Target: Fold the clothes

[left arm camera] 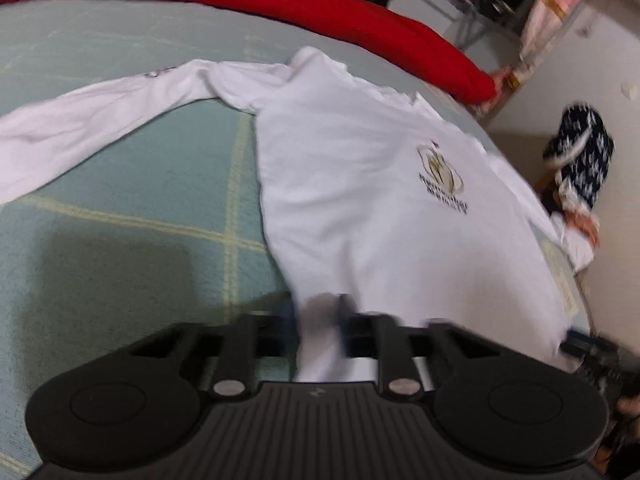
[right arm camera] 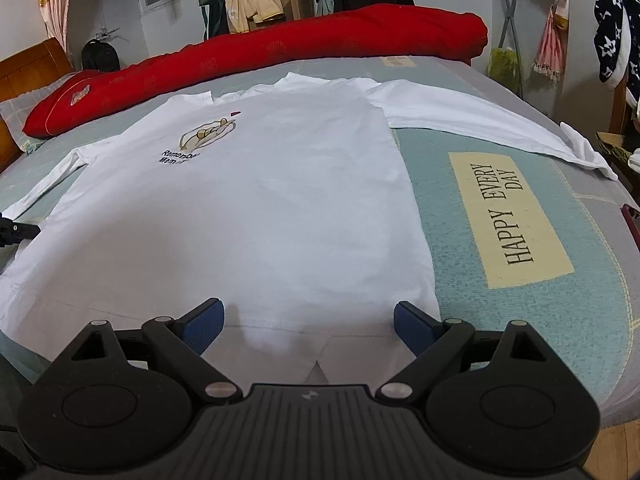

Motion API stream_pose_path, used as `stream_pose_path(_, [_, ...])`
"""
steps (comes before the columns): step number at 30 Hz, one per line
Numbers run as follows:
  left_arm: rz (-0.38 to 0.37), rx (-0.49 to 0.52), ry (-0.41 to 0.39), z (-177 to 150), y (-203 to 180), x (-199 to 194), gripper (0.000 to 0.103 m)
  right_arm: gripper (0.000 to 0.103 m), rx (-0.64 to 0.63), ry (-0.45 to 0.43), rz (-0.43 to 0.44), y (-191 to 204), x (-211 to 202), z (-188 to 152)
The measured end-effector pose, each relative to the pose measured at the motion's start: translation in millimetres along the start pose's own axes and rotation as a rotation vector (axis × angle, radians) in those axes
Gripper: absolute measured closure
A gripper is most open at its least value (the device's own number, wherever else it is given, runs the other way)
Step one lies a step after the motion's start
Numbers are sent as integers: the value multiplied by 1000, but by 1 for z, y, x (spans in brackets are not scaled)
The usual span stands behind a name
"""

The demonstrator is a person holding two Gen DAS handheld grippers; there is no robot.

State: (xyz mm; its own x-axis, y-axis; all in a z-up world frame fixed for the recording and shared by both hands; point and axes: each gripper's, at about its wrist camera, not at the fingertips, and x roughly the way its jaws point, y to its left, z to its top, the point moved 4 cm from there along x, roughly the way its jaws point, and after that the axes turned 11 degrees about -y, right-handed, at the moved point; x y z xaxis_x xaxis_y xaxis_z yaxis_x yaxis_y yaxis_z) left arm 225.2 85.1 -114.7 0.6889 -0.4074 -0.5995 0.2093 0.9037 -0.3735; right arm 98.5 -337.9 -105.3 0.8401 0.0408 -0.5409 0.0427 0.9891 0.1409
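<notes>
Left jaws (left arm camera: 318, 320) clamped together on the near hem of a white long-sleeved cotton shirt (left arm camera: 360, 208), a pinch of cloth bunched between the blue pads (left arm camera: 345, 307), somewhat blurred. Right jaws (right arm camera: 310, 320) spread wide, blue pads (right arm camera: 206, 326) resting either side of the same hem, nothing pinched, cloth lying flat between them. Shirt (right arm camera: 256, 208) spread front up on a pale green checked bed sheet (right arm camera: 448, 208), running away from both pairs of jaws toward its collar. Printed chest emblem with dark lettering (right arm camera: 200, 140) ahead and left of the right jaws; ahead and right of the left jaws (left arm camera: 442, 178). One sleeve (right arm camera: 480, 124) stretched out ahead and right of the right jaws, cuff near the bed edge. The other sleeve (left arm camera: 92, 120) stretched ahead and left of the left jaws. Cream patch reading HAPPY EVERY DAY (right arm camera: 508, 216) on the sheet, just right of the shirt's side seam and ahead-right of the right jaws. Long red quilt roll (right arm camera: 280, 48) across the bed beyond the collar, well apart from both jaws. Dark blue star-patterned cloth (right arm camera: 612, 36) hanging far right, off the bed. Tip of the left tool (right arm camera: 16, 232) at the left edge of the right view.
</notes>
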Motion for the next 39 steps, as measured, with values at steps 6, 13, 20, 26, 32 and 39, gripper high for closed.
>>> stream_pose_path(6, [89, 42, -45, 6, 4, -10, 100, 8, 4, -3, 3, -1, -4, 0])
stream_pose_path(13, [70, 245, -144, 8, -40, -31, 87, 8, -29, -50, 28, 11, -8, 14])
stream_pose_path(20, [43, 347, -63, -27, -60, 0, 72, 8, -126, 3, 55, 38, 19, 4])
stream_pose_path(26, [49, 308, -59, -50, -53, -31, 68, 1, -201, 13, 59, 31, 2, -21])
stream_pose_path(32, [56, 387, -117, -24, -81, -22, 61, 1, -200, -59, 28, 31, 7, 13])
stream_pose_path(39, [-8, 538, -81, -53, -127, 7, 58, 1, -229, -34, 90, 53, 43, 19])
